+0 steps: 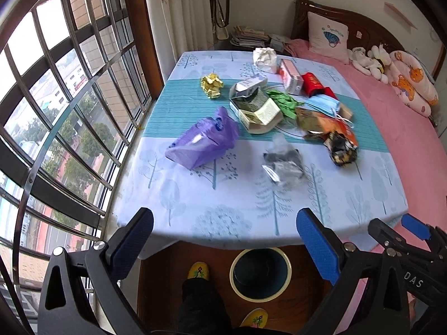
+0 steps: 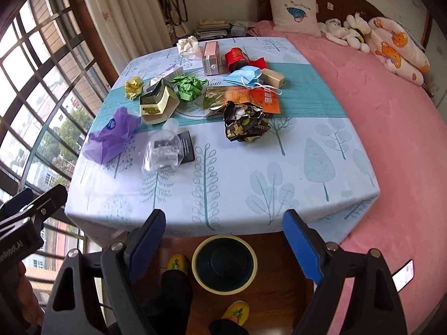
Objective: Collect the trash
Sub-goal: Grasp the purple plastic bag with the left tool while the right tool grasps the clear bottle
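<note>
Trash lies scattered on a table with a tree-print cloth (image 1: 223, 212) (image 2: 251, 195): a purple plastic bag (image 1: 202, 142) (image 2: 110, 138), a clear wrapper with a dark packet (image 1: 283, 164) (image 2: 163, 150), a black-and-gold crumpled wrapper (image 1: 342, 149) (image 2: 245, 122), a yellow paper ball (image 1: 211, 85) (image 2: 134, 86), green crumpled paper (image 1: 283, 103) (image 2: 188, 86), a blue face mask (image 1: 324, 106) (image 2: 245, 76) and small boxes (image 1: 258, 106) (image 2: 156, 103). A dark bin with a cream rim (image 1: 260, 273) (image 2: 225, 263) stands on the floor under the near edge. My left gripper (image 1: 227, 240) and right gripper (image 2: 225, 240) hover open over that edge, holding nothing.
A barred window (image 1: 56, 111) runs along the left. A bed with a pink cover (image 2: 391, 139), a pillow and soft toys flanks the table's right. A person's legs and yellow slippers (image 1: 198, 270) (image 2: 237, 311) stand beside the bin. The right gripper shows at the lower right of the left wrist view.
</note>
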The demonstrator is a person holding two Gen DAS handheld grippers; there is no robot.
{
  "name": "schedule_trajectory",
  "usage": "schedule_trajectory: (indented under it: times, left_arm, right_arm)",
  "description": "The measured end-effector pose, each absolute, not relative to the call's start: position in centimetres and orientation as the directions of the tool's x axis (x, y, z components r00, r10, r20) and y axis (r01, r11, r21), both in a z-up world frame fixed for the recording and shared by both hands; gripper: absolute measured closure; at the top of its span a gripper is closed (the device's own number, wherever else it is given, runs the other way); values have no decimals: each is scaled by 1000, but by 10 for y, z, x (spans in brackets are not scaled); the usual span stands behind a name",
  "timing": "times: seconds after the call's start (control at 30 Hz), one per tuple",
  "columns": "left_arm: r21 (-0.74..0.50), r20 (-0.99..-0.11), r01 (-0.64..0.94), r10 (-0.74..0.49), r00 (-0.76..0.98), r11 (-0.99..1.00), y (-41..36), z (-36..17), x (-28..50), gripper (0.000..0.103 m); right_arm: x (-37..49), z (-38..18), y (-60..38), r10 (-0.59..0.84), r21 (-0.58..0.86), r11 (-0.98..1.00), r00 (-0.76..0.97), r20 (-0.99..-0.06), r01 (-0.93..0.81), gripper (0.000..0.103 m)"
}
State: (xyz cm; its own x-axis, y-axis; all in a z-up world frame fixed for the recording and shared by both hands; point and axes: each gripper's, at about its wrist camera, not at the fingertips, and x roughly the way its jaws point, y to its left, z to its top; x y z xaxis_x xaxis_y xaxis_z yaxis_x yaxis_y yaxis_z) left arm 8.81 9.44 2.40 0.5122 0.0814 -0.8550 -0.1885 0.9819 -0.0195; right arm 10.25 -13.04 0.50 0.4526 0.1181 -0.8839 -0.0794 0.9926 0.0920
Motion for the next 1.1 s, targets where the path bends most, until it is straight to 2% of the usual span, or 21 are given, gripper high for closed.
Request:
schedule_trajectory:
  times: [0.2, 0.4, 0.63, 0.73, 0.87, 1.1]
  left_arm:
    - [-51, -876, -187, 46, 480, 981, 145, 16, 149, 2]
    - [-59, -908, -102, -11, 418, 993, 174, -6, 210, 2]
    - [-89, -959, -6, -84, 271, 996, 187, -55, 268, 2]
    - [-104, -973, 8, -104, 205, 995, 190, -77, 283, 2]
    - [-125, -982, 28, -128, 141, 992, 194, -99, 296, 2]
    - [-156, -984, 40, -159, 86, 987, 199, -122, 308, 3]
  right_arm:
    - [144, -5, -106, 98, 115, 993, 425, -900, 13, 17]
    - [183, -26, -75, 117, 146, 988, 388, -914, 46, 17]
    - [226, -66, -43, 92, 106, 994, 309, -947, 28, 27]
    - [233, -75, -39, 167, 185, 982, 281, -945, 38, 28]
    - [235, -88, -25, 114, 122, 992, 235, -965, 19, 33]
    - [232, -95, -19, 112, 123, 992, 221, -969, 38, 36]
